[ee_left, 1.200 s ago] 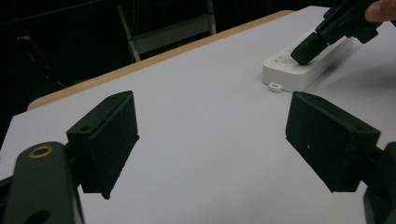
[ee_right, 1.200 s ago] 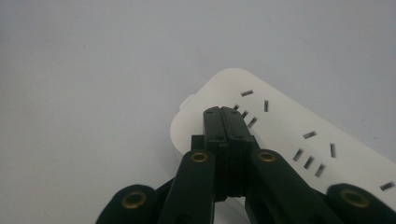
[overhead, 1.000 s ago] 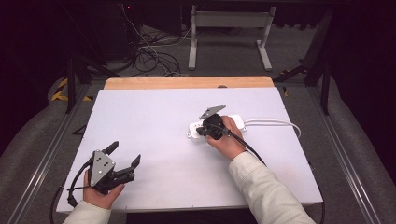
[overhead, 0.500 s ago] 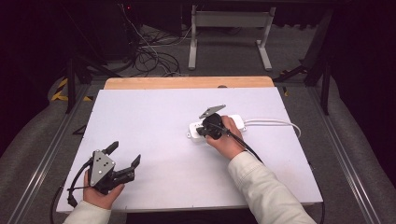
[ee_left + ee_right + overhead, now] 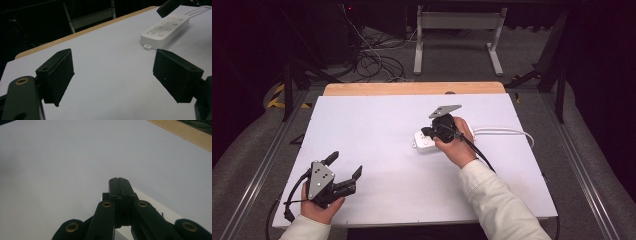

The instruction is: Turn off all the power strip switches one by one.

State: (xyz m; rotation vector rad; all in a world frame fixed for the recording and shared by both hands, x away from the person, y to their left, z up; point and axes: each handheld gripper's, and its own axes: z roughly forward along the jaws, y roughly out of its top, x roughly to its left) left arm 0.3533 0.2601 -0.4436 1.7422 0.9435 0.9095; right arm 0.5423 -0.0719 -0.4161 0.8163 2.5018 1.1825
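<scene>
A white power strip (image 5: 424,142) with several buttons lies right of the middle of the white table (image 5: 377,125). Its white cord (image 5: 507,131) runs off to the right. My right gripper (image 5: 427,133) hovers over the strip, jaws shut with nothing between them. In the right gripper view the shut jaws (image 5: 119,181) point over the strip's edge (image 5: 160,210) toward bare table. My left gripper (image 5: 345,164) rests near the front left corner, open and empty. In the left gripper view its jaws (image 5: 112,75) stand wide apart, with the power strip (image 5: 165,32) and the right gripper's tip (image 5: 170,6) farther off.
A wooden strip (image 5: 412,88) borders the table's far edge. Metal rails (image 5: 267,160) run along both sides. Beyond the table, cables (image 5: 377,62) and a metal stand's legs (image 5: 457,35) sit on the dark floor.
My right gripper has lifted a little above the power strip, still shut. The left gripper has stayed where it was.
</scene>
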